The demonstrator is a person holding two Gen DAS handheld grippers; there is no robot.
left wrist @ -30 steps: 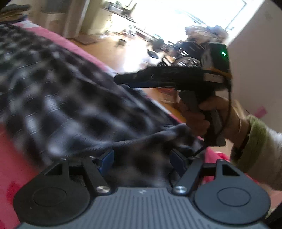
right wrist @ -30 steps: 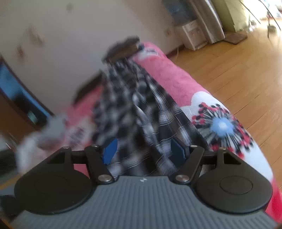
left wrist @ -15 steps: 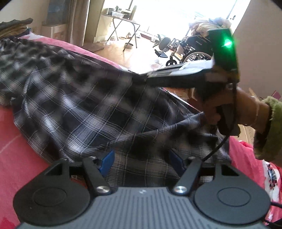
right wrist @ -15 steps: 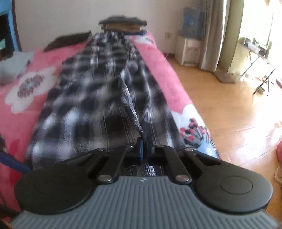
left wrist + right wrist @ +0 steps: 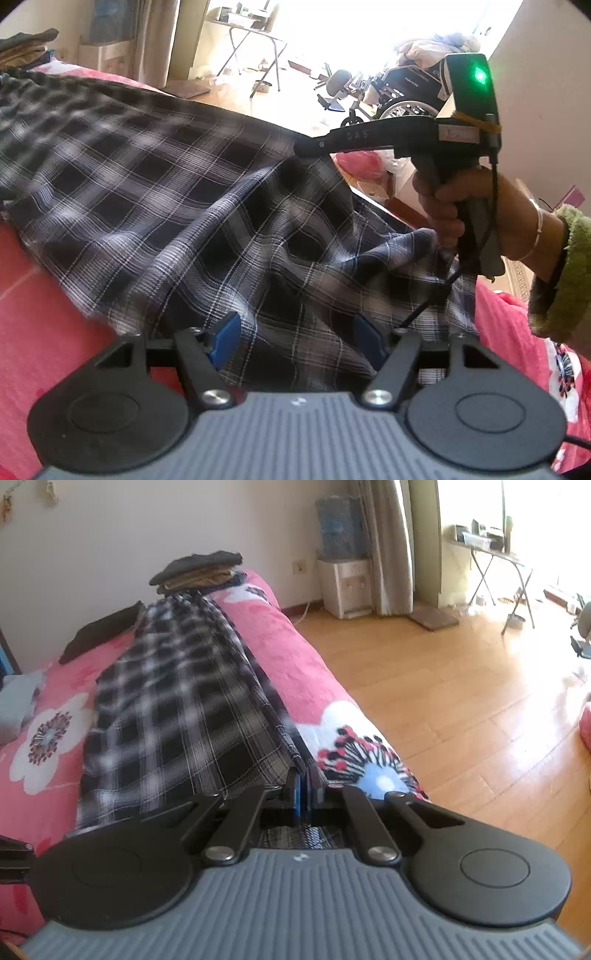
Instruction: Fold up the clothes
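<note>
Pink bed (image 5: 288,664): flowered cover, running from the cameras to the far wall; a wooden floor (image 5: 461,686) lies along its right side.
Shirt (image 5: 173,701): black-and-white plaid cloth, spread lengthwise down the bed; its near end is lifted off the cover and drawn taut toward the right gripper, the edge forming a raised ridge. In the left wrist view the same shirt (image 5: 184,206) sags in folds between the two grippers.
Folded pile (image 5: 199,570): dark clothes stacked at the far end of the bed, just beyond the shirt.
Right gripper (image 5: 303,794): blue fingers pressed together on the shirt's near edge, with cloth showing between and behind them. In the left wrist view this right gripper (image 5: 306,147) is seen from the side, its tip at the raised cloth, held by a hand (image 5: 480,206) in a green sleeve (image 5: 569,273).
Left gripper (image 5: 297,336): fingers (image 5: 225,336) apart, low over the shirt; plaid cloth lies in the gap between them and under them, but neither finger presses it. Whether the cloth touches the inner faces cannot be told.
</note>
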